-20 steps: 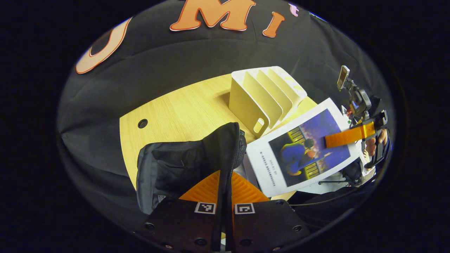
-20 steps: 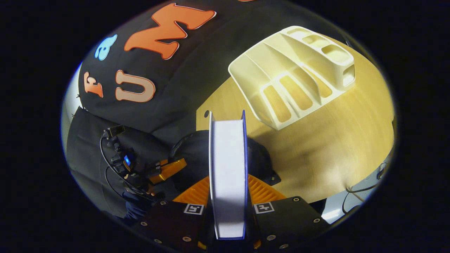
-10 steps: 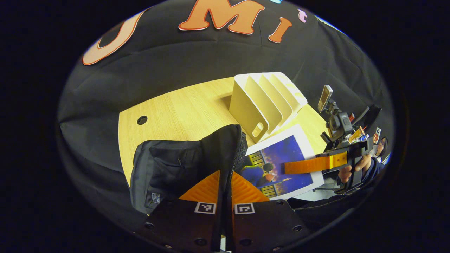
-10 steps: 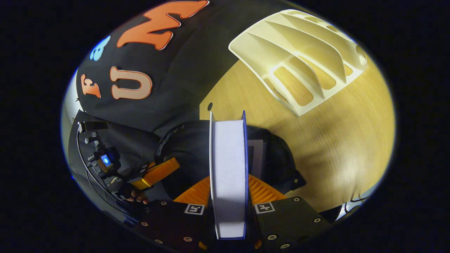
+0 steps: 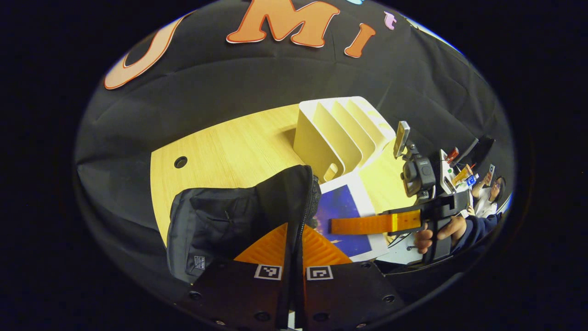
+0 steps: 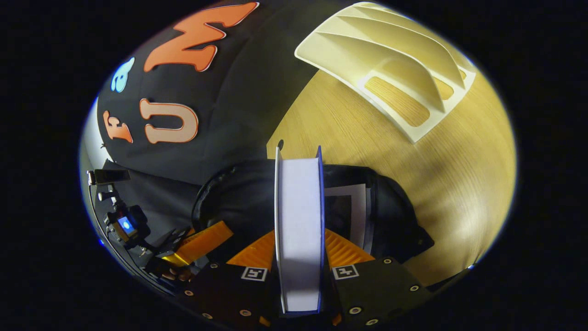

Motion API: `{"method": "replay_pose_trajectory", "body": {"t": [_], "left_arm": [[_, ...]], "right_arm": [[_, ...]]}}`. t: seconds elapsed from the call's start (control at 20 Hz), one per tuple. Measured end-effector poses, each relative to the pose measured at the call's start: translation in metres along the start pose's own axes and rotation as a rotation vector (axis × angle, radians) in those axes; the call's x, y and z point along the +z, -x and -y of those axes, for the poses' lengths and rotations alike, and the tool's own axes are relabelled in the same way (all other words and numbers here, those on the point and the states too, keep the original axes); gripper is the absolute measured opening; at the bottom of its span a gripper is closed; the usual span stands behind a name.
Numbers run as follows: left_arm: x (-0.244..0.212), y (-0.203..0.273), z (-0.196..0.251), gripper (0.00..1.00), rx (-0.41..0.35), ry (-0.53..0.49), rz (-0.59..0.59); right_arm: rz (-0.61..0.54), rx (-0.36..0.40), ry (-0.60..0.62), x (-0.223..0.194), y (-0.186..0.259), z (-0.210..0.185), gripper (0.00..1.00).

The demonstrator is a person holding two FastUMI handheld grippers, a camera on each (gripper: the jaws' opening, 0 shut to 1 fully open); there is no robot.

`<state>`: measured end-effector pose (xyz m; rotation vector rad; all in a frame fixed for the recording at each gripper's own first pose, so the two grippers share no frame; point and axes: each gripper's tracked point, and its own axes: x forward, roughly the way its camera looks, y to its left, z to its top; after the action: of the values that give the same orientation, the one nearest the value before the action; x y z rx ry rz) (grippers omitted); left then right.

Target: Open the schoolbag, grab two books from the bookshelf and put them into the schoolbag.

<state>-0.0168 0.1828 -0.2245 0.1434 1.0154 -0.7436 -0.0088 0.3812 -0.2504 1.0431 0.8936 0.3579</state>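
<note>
Jaws first: your left gripper (image 5: pixel 294 239) has its jaws pinched on the zipper edge of the schoolbag (image 5: pixel 229 220), holding that side up. Your right gripper (image 6: pixel 298 248) has its jaws clamped on a book (image 6: pixel 298 230), one finger on each cover, page edge facing the camera.

Surface (image 5: pixel 229 147): light wood, a round cable hole near its far left corner.

Schoolbag: black, sitting on the near part of the surface, mouth open. In the right gripper view a second book (image 6: pixel 351 209) lies inside it, white border showing.

Bookshelf (image 5: pixel 340 133): cream divider rack standing on the surface behind the bag, slots bare.

Held book: blue cover, white margin; in the left gripper view its lower part sits behind the bag's raised edge, at the opening. Your hand (image 5: pixel 436 232) grips the right gripper's handle.
</note>
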Motion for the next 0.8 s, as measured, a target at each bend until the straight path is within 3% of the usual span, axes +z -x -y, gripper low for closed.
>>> {"method": "replay_pose_trajectory", "body": {"t": [0.65,0.75,0.8], "left_arm": [[0.000,-0.006,0.030,0.06,-0.022,-0.037,0.007],[0.000,-0.006,0.030,0.06,-0.019,-0.031,0.009],[-0.001,-0.006,0.029,0.06,-0.022,-0.022,0.009]], "right_arm": [[-0.008,0.035,0.004,-0.020,-0.050,-0.006,0.37],[-0.032,0.026,-0.001,-0.024,-0.053,-0.008,0.39],[-0.050,-0.015,0.002,-0.026,-0.054,-0.003,0.40]]}}
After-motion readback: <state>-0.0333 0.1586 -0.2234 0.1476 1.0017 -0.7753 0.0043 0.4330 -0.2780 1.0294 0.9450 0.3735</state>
